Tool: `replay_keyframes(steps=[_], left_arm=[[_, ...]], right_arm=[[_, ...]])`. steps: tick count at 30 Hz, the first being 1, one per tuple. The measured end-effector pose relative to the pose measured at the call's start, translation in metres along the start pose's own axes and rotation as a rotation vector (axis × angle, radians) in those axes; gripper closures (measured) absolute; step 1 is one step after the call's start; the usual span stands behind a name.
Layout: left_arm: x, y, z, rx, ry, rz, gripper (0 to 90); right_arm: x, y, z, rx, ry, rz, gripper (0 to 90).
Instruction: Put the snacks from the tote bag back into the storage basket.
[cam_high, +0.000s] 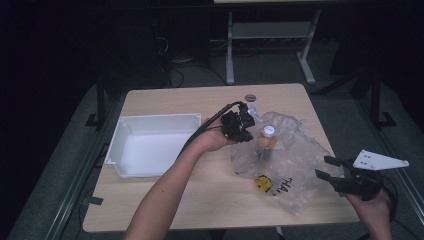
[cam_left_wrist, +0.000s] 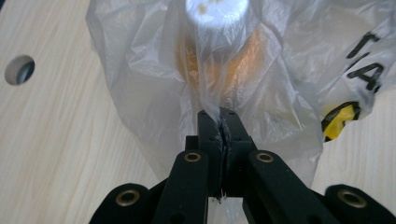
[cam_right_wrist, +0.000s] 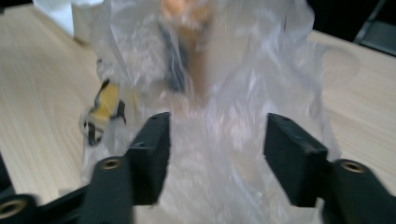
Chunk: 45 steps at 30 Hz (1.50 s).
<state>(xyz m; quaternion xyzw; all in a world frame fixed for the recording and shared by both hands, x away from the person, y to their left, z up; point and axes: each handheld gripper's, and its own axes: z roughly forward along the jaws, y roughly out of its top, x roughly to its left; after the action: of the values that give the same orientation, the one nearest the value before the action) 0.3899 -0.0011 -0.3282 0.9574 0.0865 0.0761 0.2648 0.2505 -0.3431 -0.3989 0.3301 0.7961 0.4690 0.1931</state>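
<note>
tray: white plastic bin (cam_high: 131, 131), rigid, smooth walls, rectangular, left of centre in the high view, lying on the table (cam_high: 200, 205), pale wood grain, matte.
left gripper: my left gripper (cam_high: 241, 126) sits mid-frame in the high view; its jaws are pressed together on a fold of the bag, film pinched flat between the pads (cam_left_wrist: 209, 126).
bag: thin clear plastic bag (cam_high: 295, 165), crinkly, glossy, black lettering and a yellow mark; centre-right on the table. Light, floppy, slippery I judge; grab a bunched fold, not a single layer, it may tear or slide out.
bottle: small bottle (cam_high: 265, 145) inside the bag, pale cap, orange contents, upright. Stiff, likely the only weight; take it by the body, below the cap.
right gripper: my right gripper (cam_high: 334, 176), lower right, jaws well apart, bag film ahead and between them (cam_right_wrist: 219, 154), not pressing it.
</note>
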Motion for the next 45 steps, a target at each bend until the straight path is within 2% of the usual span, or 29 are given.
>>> replay_keyframes(steps=[1, 2, 3, 4, 5, 7, 9, 10, 12, 15, 20, 23, 24, 25, 26, 29, 31, 33, 38, 41, 44, 45], left_arm=[[0.0, -0.003, 0.002, -0.001, -0.006, -0.009, 88.6], [-0.001, -0.01, 0.008, 0.022, -0.009, -0.01, 88.9], [-0.001, -0.01, 0.008, 0.022, -0.009, -0.01, 89.0], [-0.002, -0.018, 0.014, 0.036, -0.016, -0.019, 89.0], [-0.002, -0.021, 0.016, 0.049, -0.016, -0.02, 89.1], [-0.002, -0.028, 0.02, 0.059, -0.02, -0.033, 89.1], [-0.001, -0.031, 0.023, 0.064, -0.027, -0.048, 89.0], [0.0, -0.036, 0.026, 0.076, -0.029, -0.069, 88.8], [-0.001, -0.037, 0.027, 0.072, -0.029, -0.077, 87.3], [-0.002, -0.038, 0.022, 0.073, -0.029, -0.066, 85.6], [-0.001, -0.042, 0.005, 0.054, -0.007, -0.087, 78.3], [0.0, -0.044, -0.002, 0.041, -0.016, -0.095, 70.4], [0.001, -0.044, -0.005, 0.033, -0.017, -0.104, 70.4], [0.001, -0.043, -0.009, 0.026, -0.023, -0.11, 66.6], [0.0, -0.039, -0.015, 0.005, -0.022, -0.098, 58.2], [-0.003, -0.03, -0.025, -0.052, -0.026, -0.078, 46.0], [-0.005, -0.022, -0.03, -0.07, -0.029, -0.054, 44.0], [-0.006, -0.017, -0.03, -0.076, -0.031, -0.051, 42.3], [-0.01, 0.005, -0.027, -0.071, -0.022, -0.015, 41.0], [-0.008, 0.015, -0.015, -0.054, -0.006, -0.019, 40.7], [-0.006, 0.018, -0.007, -0.039, -0.001, -0.016, 49.1], [-0.006, 0.018, -0.005, -0.033, -0.003, -0.003, 56.4]], right_arm=[[0.001, -0.001, 0.003, 0.02, 0.003, -0.003, 44.2], [0.001, -0.004, 0.008, 0.057, 0.037, -0.003, 51.2], [0.001, -0.004, 0.008, 0.057, 0.037, -0.003, 51.2], [0.002, -0.007, 0.016, 0.094, 0.049, -0.018, 57.0], [0.003, -0.008, 0.02, 0.108, 0.063, -0.022, 59.7], [0.005, -0.008, 0.024, 0.134, 0.061, -0.035, 62.9], [0.006, -0.008, 0.026, 0.137, 0.068, -0.034, 63.1], [0.006, -0.008, 0.029, 0.141, 0.078, -0.032, 63.5], [0.007, -0.007, 0.032, 0.145, 0.088, -0.028, 64.7], [0.007, -0.007, 0.034, 0.149, 0.095, -0.029, 67.6], [0.009, -0.007, 0.035, 0.139, 0.112, -0.03, 70.4], [0.009, -0.006, 0.035, 0.132, 0.116, -0.03, 70.3], [0.009, -0.006, 0.034, 0.13, 0.114, -0.028, 70.1], [0.009, -0.006, 0.034, 0.128, 0.114, -0.027, 70.1], [0.009, -0.006, 0.034, 0.123, 0.117, -0.026, 69.7], [0.01, -0.005, 0.036, 0.127, 0.119, -0.028, 68.8], [0.01, -0.005, 0.037, 0.131, 0.121, -0.031, 68.7], [0.011, -0.004, 0.038, 0.13, 0.122, -0.035, 68.6], [0.012, -0.003, 0.038, 0.123, 0.128, -0.046, 68.4], [0.013, -0.002, 0.034, 0.114, 0.129, -0.054, 68.2], [0.013, -0.002, 0.032, 0.107, 0.127, -0.053, 68.1], [0.012, -0.002, 0.031, 0.103, 0.127, -0.054, 68.1]])
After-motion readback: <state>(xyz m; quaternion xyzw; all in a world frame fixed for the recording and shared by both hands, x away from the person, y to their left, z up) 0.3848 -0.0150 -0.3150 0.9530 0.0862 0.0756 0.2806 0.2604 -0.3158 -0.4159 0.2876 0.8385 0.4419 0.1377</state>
